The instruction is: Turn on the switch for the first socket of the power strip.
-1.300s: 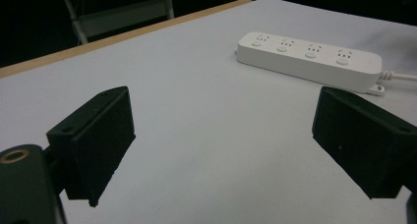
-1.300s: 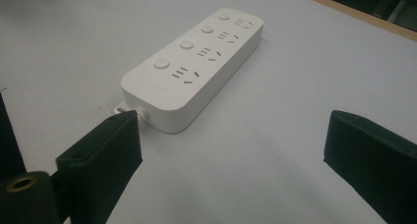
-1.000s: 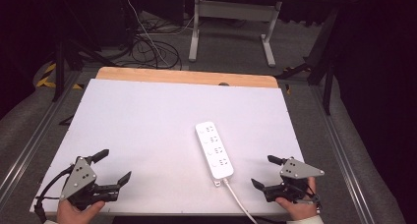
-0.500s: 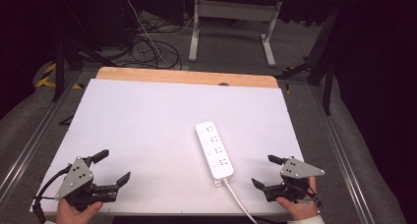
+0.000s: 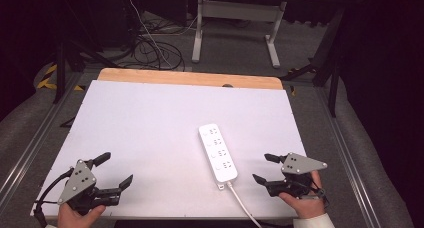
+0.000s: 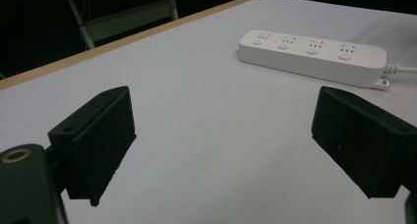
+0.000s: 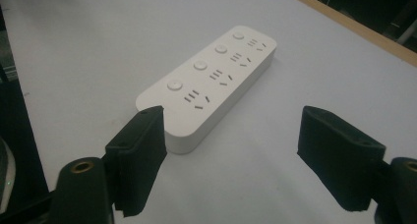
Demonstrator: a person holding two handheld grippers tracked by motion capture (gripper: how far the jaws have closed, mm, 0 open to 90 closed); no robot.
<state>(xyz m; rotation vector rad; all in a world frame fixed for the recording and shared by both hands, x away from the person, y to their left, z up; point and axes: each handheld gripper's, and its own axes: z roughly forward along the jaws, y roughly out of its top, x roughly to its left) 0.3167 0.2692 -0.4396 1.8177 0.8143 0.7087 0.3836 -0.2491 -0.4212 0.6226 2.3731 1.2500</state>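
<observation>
The right gripper (image 5: pixel 265 168) is closing its empty fingers beside the power strip (image 5: pixel 218 152), while the left gripper (image 5: pixel 116 169) is holding its fingers apart, so a bump could be pushing the strip across the counter (image 5: pixel 150 123).

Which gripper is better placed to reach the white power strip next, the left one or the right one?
Probably the right gripper: it sits just beside the power strip, jaws open and pointing at it; they have just been closing, with nothing between them. The left gripper waits open at the far corner.

The white table (image 5: pixel 165 123) is evenly lit from above while the surrounding room sinks into darkness; shadows are soft, close views slightly grainy, jaws mildly blurred
</observation>
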